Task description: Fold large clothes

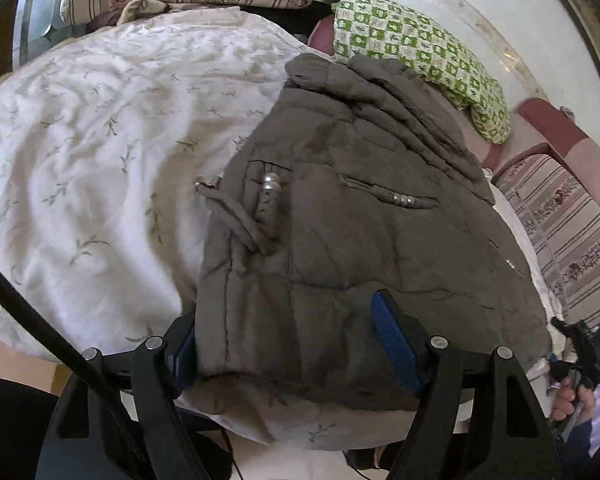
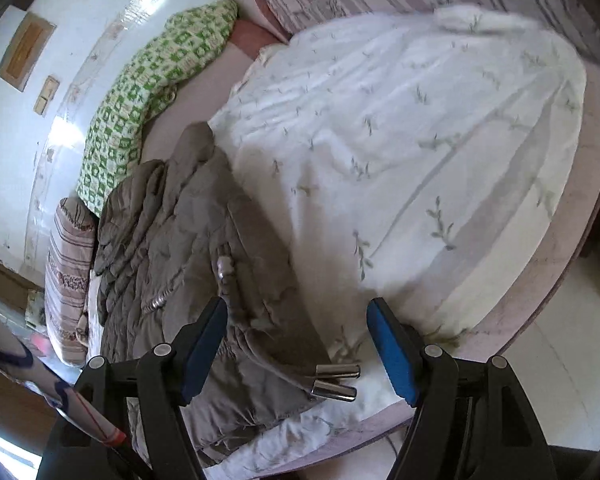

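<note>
The jacket (image 1: pixel 340 216) is spread on the bed sheet (image 1: pixel 100 152), near its edge. Behind the jacket a checked cloth (image 1: pixel 416 52) is laid, against the wall (image 1: pixel 520 32).

Bright daylight, both views. Glare on white wall (image 2: pixel 16 128) w/ blown-out patch; white floral sheet (image 1: pixel 100 152) near overexposed. Grey jacket (image 1: pixel 340 220) reads dim, soft shadow beside it. Heavy fisheye bend + dark vignette at corners. Right-wrist view slightly motion-blurred at far edge.
</note>
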{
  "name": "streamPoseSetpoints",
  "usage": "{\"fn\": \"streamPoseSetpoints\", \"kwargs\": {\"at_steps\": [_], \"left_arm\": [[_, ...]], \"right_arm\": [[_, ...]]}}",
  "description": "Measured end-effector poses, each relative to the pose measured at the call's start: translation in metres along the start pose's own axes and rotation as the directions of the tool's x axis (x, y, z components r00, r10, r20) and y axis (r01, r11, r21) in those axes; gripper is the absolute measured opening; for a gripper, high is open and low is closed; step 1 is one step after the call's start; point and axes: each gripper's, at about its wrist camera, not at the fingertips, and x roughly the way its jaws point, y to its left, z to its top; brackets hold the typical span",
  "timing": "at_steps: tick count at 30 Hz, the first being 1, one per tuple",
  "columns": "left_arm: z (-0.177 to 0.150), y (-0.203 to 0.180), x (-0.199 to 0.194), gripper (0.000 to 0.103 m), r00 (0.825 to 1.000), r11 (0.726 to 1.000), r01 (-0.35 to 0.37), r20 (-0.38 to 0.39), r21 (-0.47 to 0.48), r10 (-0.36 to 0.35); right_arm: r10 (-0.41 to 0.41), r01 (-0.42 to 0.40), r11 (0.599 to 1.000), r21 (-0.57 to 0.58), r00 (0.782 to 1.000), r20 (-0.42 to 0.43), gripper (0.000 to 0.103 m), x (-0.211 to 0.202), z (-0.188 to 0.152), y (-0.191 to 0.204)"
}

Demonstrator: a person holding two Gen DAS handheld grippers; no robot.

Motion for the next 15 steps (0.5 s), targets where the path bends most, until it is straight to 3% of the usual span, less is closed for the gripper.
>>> {"fn": "streamPoseSetpoints", "kwargs": {"at_steps": [2,5,6,8,9,10,11,15], "left_arm": [[0.001,0.002,0.000,0.076,1.000,1.000,0.016,0.001,-0.019,-0.016],[0.001,0.004,0.000,0.076,1.000,0.999,0.030,0.005,-0.041,-0.029],[0.000,0.004,-0.001,0.076,0.999,0.998,0.033,0.005,-0.044,-0.033],[-0.003,0.002,-0.001,0.076,0.999,0.998,0.039,0.006,-0.051,-0.039],[-0.005,0.000,-0.001,0.076,0.999,0.997,0.048,0.004,-0.052,-0.048],[-0.008,-0.002,-0.002,0.076,0.999,0.998,0.050,0.003,-0.047,-0.050],[-0.010,-0.004,-0.002,0.076,0.999,0.998,0.048,0.005,-0.038,-0.048],[-0.013,-0.016,-0.001,0.076,0.999,0.999,0.044,0.013,0.022,-0.044]], "right_arm": [[-0.003,0.003,0.999,-0.041,1.000,-0.013,0.077,0.002,-0.003,0.008],[0.074,-0.081,0.993,-0.081,0.993,-0.094,0.077,0.012,-0.015,0.022],[0.126,-0.138,0.987,-0.079,0.983,-0.136,0.075,0.015,-0.022,0.027],[0.269,-0.282,0.959,-0.016,0.929,-0.255,0.069,0.028,-0.040,0.035],[0.274,-0.287,0.958,-0.012,0.925,-0.263,0.061,0.030,-0.046,0.038],[0.234,-0.250,0.967,-0.044,0.947,-0.221,0.058,0.027,-0.051,0.042],[0.220,-0.237,0.970,-0.063,0.955,-0.198,0.054,0.024,-0.051,0.043],[0.209,-0.216,0.975,-0.052,0.972,-0.110,0.046,0.014,-0.039,0.036]]}}
